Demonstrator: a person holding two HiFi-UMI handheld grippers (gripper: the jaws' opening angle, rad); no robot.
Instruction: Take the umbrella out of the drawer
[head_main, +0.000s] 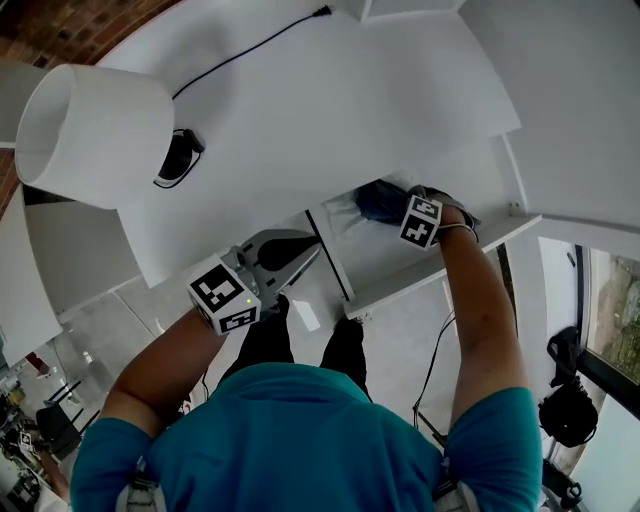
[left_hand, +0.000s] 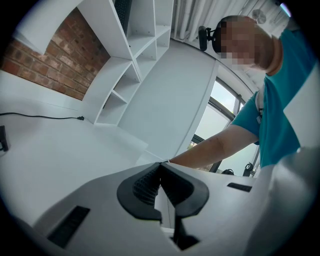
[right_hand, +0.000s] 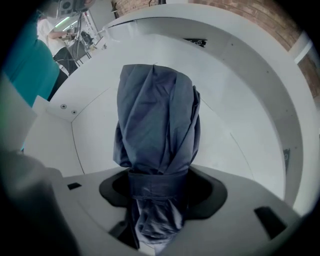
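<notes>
My right gripper (right_hand: 159, 192), jaws clamped on the folded umbrella (right_hand: 157, 115) in the drawer (right_hand: 240, 145); its slack fabric could slip. My left gripper (left_hand: 160, 169), jaws together.

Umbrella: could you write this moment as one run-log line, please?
umbrella: folded, lying in open drawer | right tongs: closed on umbrella at its strap | left tongs: shut, empty
</notes>
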